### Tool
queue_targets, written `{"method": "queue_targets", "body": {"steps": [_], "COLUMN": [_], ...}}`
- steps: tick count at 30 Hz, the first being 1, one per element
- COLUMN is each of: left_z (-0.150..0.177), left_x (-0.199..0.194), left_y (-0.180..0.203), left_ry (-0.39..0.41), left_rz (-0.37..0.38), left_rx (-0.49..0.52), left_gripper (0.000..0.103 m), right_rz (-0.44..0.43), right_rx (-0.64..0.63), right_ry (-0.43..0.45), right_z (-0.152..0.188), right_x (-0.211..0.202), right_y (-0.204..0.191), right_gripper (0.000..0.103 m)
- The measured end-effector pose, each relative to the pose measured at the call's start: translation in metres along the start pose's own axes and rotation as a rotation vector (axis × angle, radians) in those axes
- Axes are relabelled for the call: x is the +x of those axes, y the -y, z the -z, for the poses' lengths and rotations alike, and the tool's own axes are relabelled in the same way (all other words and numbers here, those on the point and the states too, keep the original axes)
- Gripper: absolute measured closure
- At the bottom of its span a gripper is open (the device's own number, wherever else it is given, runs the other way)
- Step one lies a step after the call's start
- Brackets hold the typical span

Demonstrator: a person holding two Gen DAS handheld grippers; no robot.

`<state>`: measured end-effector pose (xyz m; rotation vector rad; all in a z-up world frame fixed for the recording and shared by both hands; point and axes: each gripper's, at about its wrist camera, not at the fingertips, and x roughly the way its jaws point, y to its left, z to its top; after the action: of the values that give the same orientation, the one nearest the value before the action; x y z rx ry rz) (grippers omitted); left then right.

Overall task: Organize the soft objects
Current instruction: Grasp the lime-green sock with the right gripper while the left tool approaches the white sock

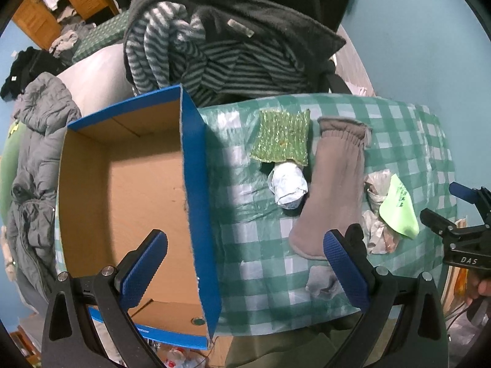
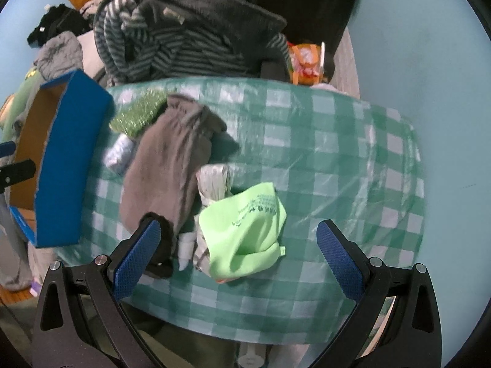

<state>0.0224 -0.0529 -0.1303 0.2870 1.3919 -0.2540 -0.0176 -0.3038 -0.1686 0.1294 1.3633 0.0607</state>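
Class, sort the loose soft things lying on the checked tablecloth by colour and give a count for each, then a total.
Green: 2 (glittery green cloth, lime green cloth)
Grey-brown: 1 (fleece mitten)
White or pale: 2 (pale bundle, crumpled whitish piece)
Black: 1 (small black item)
Total: 6

Lived-in home bedroom: clothes heaped on a chair (image 1: 214,46), wooden wardrobe (image 1: 46,9), jacket (image 1: 36,153), checked plastic tablecloth (image 2: 307,141), light blue walls (image 2: 429,61).
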Motion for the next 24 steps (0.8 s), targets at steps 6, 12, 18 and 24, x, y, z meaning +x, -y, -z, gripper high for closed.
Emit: {"method": "queue_targets", "body": {"steps": [6,12,18,24], "left_z": [0.002,-0.001,-0.008,-0.017], "left_x": [0.017,0.032,0.048,0.062], "left_y": [0.009,0.015,0.021,0.027], "left_ry": [-0.025,-0.048,-0.069,-0.081], "left_rz": [-0.016,-0.011,0.007,0.010], "left_rx": [0.023,0.025,0.018,0.012], "left_gripper": [0.001,0.001,0.001,0.001], "right_rz": [0.020,0.028,0.025,0.008], "right_rx": [-0.017,-0.027,-0.025,0.015], "right_ry": [-0.055,-0.093,-0.122,-0.151], "right_z": [0.007,0.011,0.014,0.017], "right_x": [0.031,0.052,0.068,0.079], "right_y": [0.002,0.002,0.002,0.014], "right_gripper": [0.001,0.004,0.010,0.019]}}
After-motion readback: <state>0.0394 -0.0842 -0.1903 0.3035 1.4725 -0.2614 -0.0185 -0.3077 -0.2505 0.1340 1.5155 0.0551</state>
